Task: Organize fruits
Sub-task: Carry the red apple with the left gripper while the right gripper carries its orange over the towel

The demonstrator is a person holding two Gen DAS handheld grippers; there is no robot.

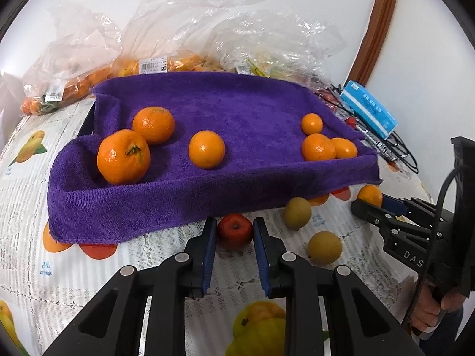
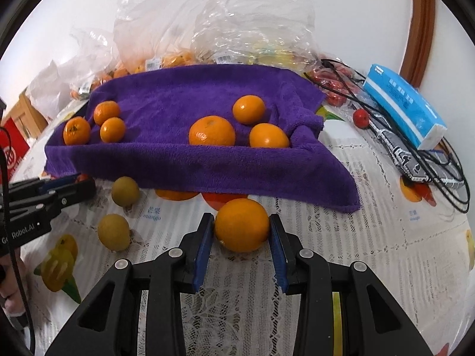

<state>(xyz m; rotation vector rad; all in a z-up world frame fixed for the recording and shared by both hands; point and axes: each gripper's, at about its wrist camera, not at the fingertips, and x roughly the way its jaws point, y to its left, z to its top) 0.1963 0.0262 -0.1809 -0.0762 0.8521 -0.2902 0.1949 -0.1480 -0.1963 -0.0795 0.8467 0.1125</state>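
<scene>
A purple towel (image 1: 207, 101) drapes a shallow tray and carries several oranges, such as the stemmed orange (image 1: 123, 156) at its left end. In front of the towel, my left gripper (image 1: 234, 225) is shut on a small red fruit (image 1: 235, 231) that rests on the tablecloth. Seen from the right wrist, my right gripper (image 2: 242, 222) is shut on an orange (image 2: 242, 225), both blue pads pressing its sides, just below the towel's (image 2: 193, 89) front hem. Two yellow-green round fruits (image 1: 297, 213) (image 1: 324, 247) lie on the cloth between the grippers.
Clear plastic bags (image 1: 166, 38) of fruit crowd the wall behind the tray. A blue tissue pack (image 2: 403, 106), black cables (image 2: 439, 172) and a loose small red fruit (image 2: 360, 117) lie at the right. The lace tablecloth (image 2: 341, 237) has printed fruit pictures. A hand (image 1: 430, 305) holds the right gripper's handle.
</scene>
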